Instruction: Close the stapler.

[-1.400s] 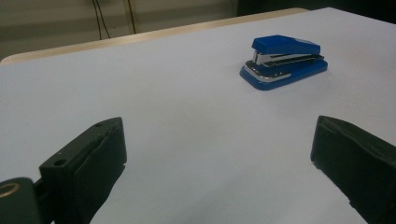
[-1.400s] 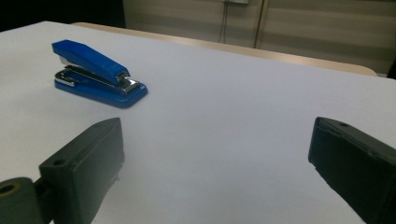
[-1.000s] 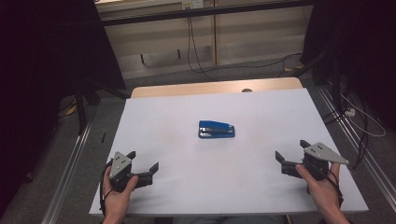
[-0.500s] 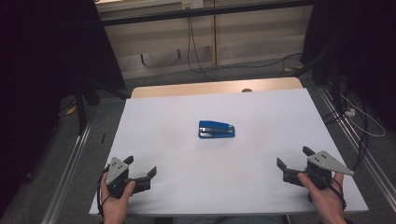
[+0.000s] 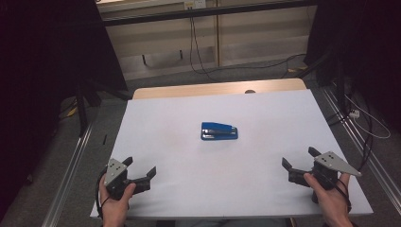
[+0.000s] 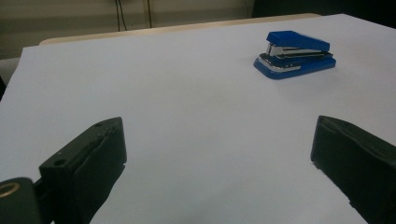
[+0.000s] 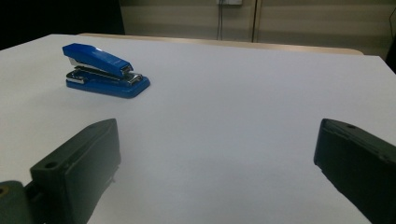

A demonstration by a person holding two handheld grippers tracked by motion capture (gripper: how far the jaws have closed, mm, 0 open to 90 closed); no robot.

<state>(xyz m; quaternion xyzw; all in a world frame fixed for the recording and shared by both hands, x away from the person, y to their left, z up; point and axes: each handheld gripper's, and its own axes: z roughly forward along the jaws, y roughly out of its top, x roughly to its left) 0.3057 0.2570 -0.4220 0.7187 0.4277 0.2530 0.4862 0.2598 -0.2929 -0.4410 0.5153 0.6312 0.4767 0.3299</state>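
Mid-table, on white sheet [image 5: 265,189]: blue stapler [image 5: 219,131], lying flat, untouched. L gripper [image 5: 140,169] at near left corner, jaws wide apart, nothing between. R gripper [image 5: 300,161] at near right edge, jaws wide apart too, empty. Both well apart from stapler, each held in a hand, jaws aimed twd centre.

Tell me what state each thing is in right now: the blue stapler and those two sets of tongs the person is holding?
Stapler: closed, lying flat on its base near the middle of the white table, touched by nothing.
Left tongs: open, jaws wide apart, empty, held low near the table's near edge.
Right tongs: open, jaws wide apart, empty, near the table's near right corner.
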